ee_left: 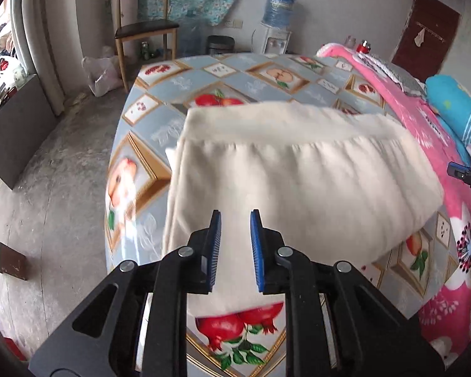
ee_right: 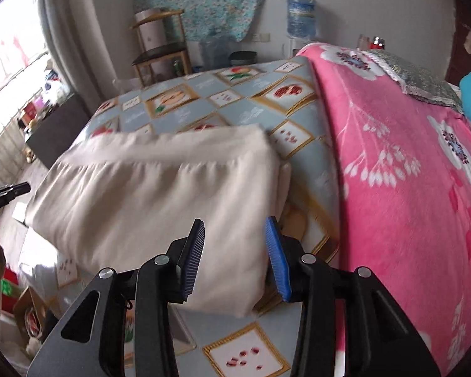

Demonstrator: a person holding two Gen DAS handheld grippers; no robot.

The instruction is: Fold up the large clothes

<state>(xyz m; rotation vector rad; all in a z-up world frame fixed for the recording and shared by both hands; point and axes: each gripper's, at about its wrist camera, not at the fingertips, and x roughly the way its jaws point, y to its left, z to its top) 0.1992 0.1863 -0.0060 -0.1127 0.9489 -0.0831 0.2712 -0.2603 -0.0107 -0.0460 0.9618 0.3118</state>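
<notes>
A cream garment [ee_left: 298, 169] with a gathered elastic band lies folded on the fruit-patterned bed sheet [ee_left: 160, 116]. It also shows in the right wrist view [ee_right: 160, 194]. My left gripper [ee_left: 235, 216] is open and empty, hovering over the garment's near left part. My right gripper [ee_right: 235, 223] is open and empty, above the garment's near right corner. The tip of the right gripper shows at the right edge of the left wrist view [ee_left: 468, 176], and the left gripper shows at the left edge of the right wrist view [ee_right: 6, 194].
A pink floral blanket [ee_right: 408, 172] covers the bed's right side, with a blue pillow [ee_left: 455, 103] on it. A wooden chair [ee_left: 144, 28], a water dispenser [ee_left: 278, 15] and a bin [ee_left: 221, 45] stand by the far wall. A dark cabinet [ee_left: 18, 125] is on the left.
</notes>
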